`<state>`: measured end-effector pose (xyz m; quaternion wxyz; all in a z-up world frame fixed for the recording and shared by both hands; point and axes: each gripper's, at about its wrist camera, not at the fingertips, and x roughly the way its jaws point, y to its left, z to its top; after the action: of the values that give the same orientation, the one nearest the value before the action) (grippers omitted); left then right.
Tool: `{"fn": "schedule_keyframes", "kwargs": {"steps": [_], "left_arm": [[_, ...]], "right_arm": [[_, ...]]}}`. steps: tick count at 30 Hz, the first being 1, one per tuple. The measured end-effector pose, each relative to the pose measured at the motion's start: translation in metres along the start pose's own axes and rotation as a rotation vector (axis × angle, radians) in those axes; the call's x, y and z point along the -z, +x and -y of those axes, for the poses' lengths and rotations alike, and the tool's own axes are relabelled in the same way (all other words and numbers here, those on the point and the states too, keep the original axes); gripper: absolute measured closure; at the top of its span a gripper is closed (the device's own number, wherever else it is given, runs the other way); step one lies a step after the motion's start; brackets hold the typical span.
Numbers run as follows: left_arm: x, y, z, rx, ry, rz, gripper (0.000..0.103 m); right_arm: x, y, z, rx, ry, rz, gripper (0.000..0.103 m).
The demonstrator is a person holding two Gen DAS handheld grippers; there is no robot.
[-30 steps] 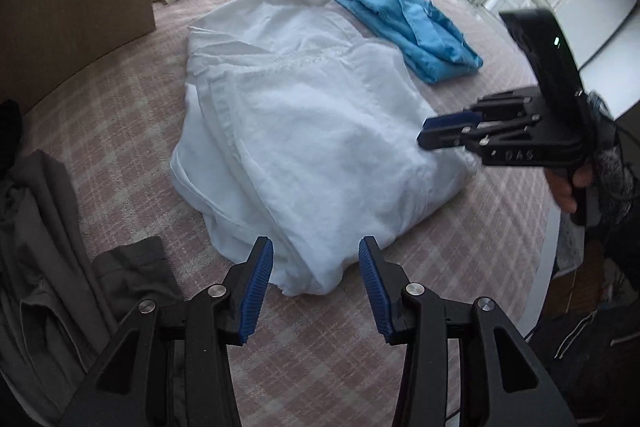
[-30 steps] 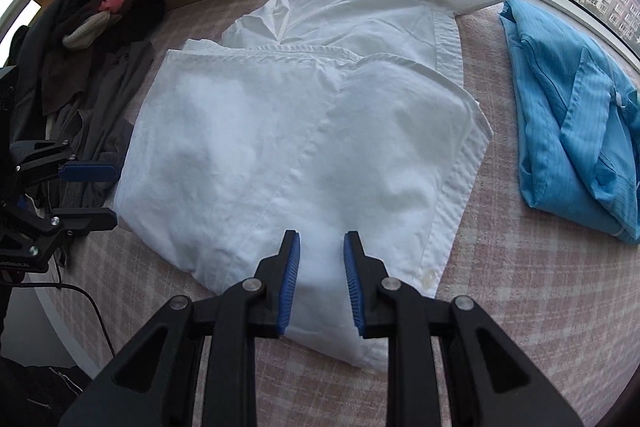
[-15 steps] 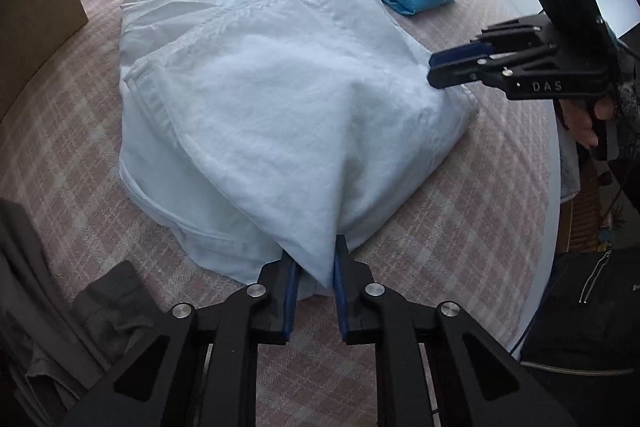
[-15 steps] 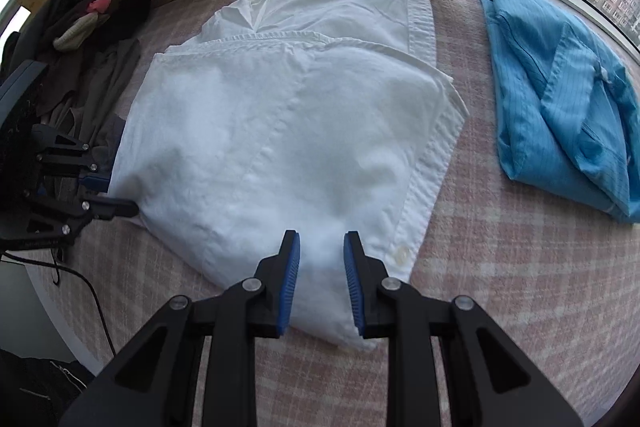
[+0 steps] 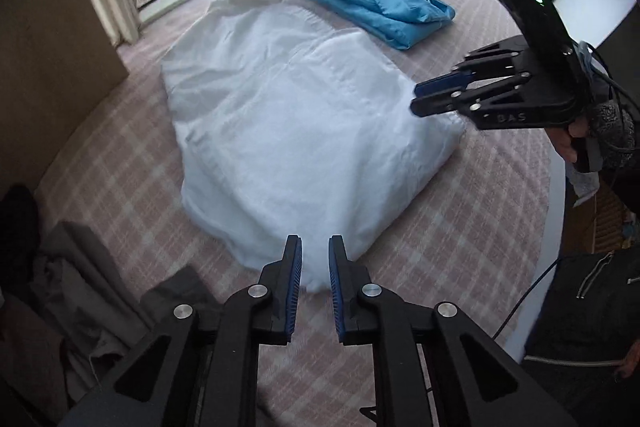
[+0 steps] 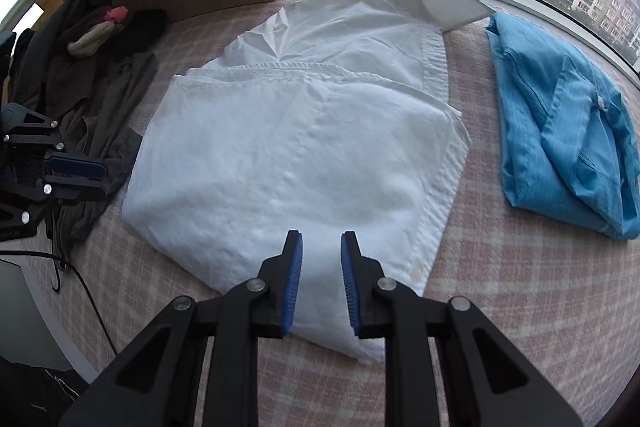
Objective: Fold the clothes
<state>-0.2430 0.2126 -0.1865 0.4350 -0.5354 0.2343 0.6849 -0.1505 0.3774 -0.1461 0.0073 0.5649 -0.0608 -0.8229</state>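
White shirt (image 6: 296,155): laid on the plaid-covered worktop (image 6: 520,291), folded over itself so a hemmed edge runs across the middle; the collar (image 6: 436,1) is stood up at the far end by the window.
Fabric: plain white, lightly creased, with a stitched band down the right edge.
Left tool (image 5: 315,281): a narrow gap is kept between its blue pads, at the shirt's near corner; whether cloth is pinched cannot be told.
Right tool (image 6: 321,281): slightly parted above the shirt's near edge, nothing gripped.
Blue garment (image 6: 560,131): folded, set just right of the shirt.
Dark clothes (image 6: 92,67): heaped to the left.
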Motion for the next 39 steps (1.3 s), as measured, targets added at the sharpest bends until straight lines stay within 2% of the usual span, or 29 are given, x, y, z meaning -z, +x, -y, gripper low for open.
{"fn": "schedule_keyframes", "kwargs": {"steps": [3,5,7,9,11,12,14,16,18,20,23,26,29,31,32,35,39], "left_arm": [[-0.018,0.008,0.006,-0.007,0.012,0.034,0.089],[-0.019,0.024,-0.005,-0.008,-0.022,0.011,0.088],[-0.013,0.04,-0.022,-0.004,-0.067,-0.022,0.091],[-0.004,0.034,-0.033,0.017,-0.089,-0.018,0.096],[0.002,0.019,-0.033,0.003,-0.095,-0.006,0.096],[0.004,0.008,-0.029,0.0,-0.089,0.006,0.092],[0.008,-0.012,-0.015,0.021,-0.059,0.043,0.075],[0.004,-0.021,0.003,0.041,-0.022,0.076,0.074],[-0.004,-0.016,0.017,0.051,0.013,0.093,0.072],[-0.015,0.003,0.017,0.043,-0.002,0.072,0.073],[-0.014,0.033,0.0,-0.002,-0.047,0.002,0.075],[-0.012,0.032,-0.016,0.027,-0.103,-0.037,0.075],[-0.041,0.004,-0.023,-0.026,-0.062,0.026,0.075],[-0.074,-0.008,-0.034,-0.083,-0.032,0.075,0.068],[-0.093,-0.008,-0.043,-0.093,-0.024,0.088,0.065],[-0.15,0.006,-0.071,-0.121,-0.028,0.114,0.063],[-0.205,0.038,-0.096,-0.141,-0.028,0.124,0.063]], "right_arm": [[-0.006,0.022,-0.003,0.013,-0.01,-0.021,0.084],[-0.006,0.032,-0.002,0.019,-0.016,-0.039,0.084],[0.001,0.023,0.003,0.001,-0.006,-0.045,0.086],[0.008,0.014,0.008,-0.016,0.004,-0.051,0.086],[0.015,0.005,0.012,-0.034,0.014,-0.058,0.083],[0.018,0.001,0.015,-0.043,0.019,-0.061,0.083],[0.024,-0.008,0.019,-0.062,0.031,-0.062,0.083],[0.026,-0.016,0.017,-0.075,0.047,-0.034,0.083],[0.021,-0.007,0.013,-0.032,0.015,-0.021,0.083],[0.016,0.008,0.013,0.002,-0.014,-0.021,0.083],[0.014,0.032,0.03,-0.034,0.006,-0.074,0.082],[0.003,0.016,0.044,-0.079,0.013,-0.133,0.082],[-0.037,-0.015,0.073,-0.07,0.059,-0.014,0.079],[-0.073,-0.021,0.091,-0.016,0.068,0.051,0.054],[-0.091,-0.017,0.1,-0.007,0.074,0.066,0.052],[-0.141,0.012,0.124,-0.019,0.125,0.051,0.052],[-0.175,0.049,0.145,-0.025,0.156,0.028,0.052]]}}
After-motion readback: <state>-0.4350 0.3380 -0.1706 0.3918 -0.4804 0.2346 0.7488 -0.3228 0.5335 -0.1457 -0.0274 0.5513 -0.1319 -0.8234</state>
